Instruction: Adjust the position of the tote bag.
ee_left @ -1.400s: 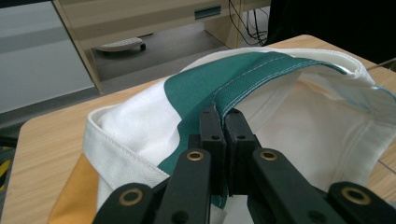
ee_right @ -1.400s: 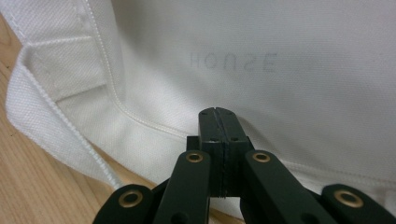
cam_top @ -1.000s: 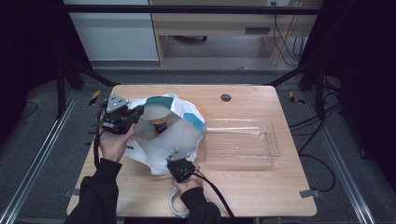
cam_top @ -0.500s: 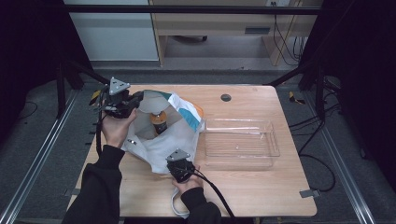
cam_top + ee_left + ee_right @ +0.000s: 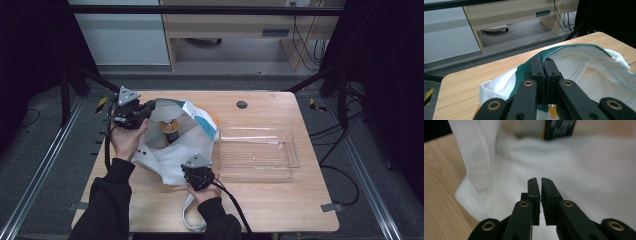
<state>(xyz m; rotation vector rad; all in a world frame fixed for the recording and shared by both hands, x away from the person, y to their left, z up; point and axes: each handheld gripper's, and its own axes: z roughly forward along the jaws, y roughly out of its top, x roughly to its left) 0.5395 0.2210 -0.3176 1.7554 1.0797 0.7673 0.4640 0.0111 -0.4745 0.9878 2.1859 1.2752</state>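
Observation:
A white cloth bag (image 5: 180,150) with a green-trimmed rim lies on the wooden table (image 5: 280,200), its mouth held open. An orange bottle (image 5: 170,131) with a dark label stands inside. My left gripper (image 5: 150,107) is shut on the green rim (image 5: 574,47) at the bag's far left and holds it up; its jaws (image 5: 543,62) pinch the trim. My right gripper (image 5: 194,167) is at the bag's near edge. Its jaws (image 5: 538,180) have just been opening and stand a slim gap apart with nothing between them, white fabric (image 5: 586,162) just beyond.
A clear plastic tray (image 5: 257,150) sits right of the bag, touching its side. The bag's white strap (image 5: 192,215) trails toward the table's front edge beside my right forearm. A small round hole (image 5: 242,104) is in the tabletop at the back.
My left gripper has lifted the bag's rim up and away, widening the mouth so the bottle shows. My right gripper has shifted slightly at the near edge.

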